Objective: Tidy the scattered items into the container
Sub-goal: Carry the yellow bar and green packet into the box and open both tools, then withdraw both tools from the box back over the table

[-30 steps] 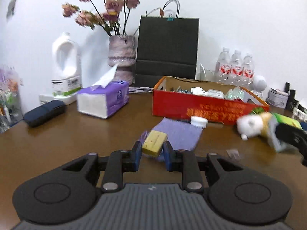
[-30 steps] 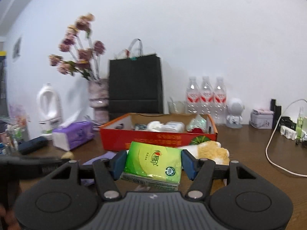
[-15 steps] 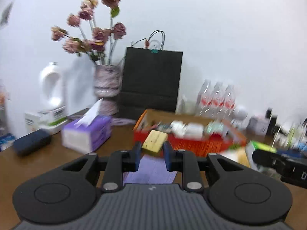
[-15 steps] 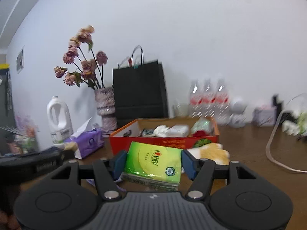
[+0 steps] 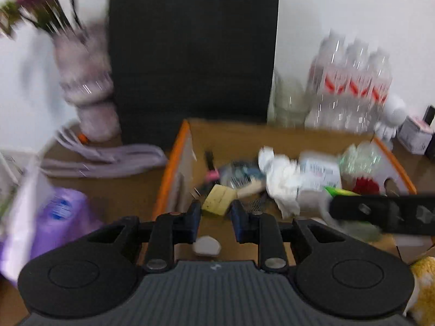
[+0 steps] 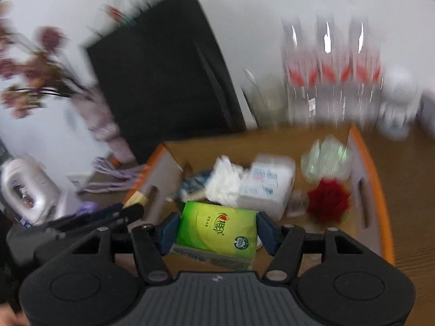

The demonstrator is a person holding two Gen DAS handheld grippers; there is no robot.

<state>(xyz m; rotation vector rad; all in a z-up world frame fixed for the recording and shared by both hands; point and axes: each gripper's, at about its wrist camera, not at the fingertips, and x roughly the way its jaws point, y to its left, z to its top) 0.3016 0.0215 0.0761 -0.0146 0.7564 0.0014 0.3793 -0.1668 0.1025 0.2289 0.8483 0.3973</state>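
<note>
My left gripper [image 5: 216,212] is shut on a small yellow sponge block [image 5: 219,200] and holds it over the left end of the open red-and-orange cardboard box [image 5: 174,163]. My right gripper [image 6: 217,229] is shut on a green tissue pack [image 6: 217,229] and holds it over the middle of the same box [image 6: 378,190]. The box holds white tissue packs [image 6: 267,187], crumpled white paper [image 5: 282,179], a red flower [image 6: 327,201] and other small items. The right gripper [image 5: 380,213] shows in the left wrist view. Both views are motion-blurred.
A black paper bag [image 5: 193,54] stands right behind the box, with a vase of flowers [image 5: 87,89] to its left and water bottles [image 5: 353,87] to its right. A purple tissue box [image 5: 54,217] and white jug [image 6: 24,190] lie left. A yellow plush toy [image 5: 424,285] lies right.
Both grippers have moved forward and tilted down, from in front of the box to above its inside, still holding the sponge and the tissue pack.
</note>
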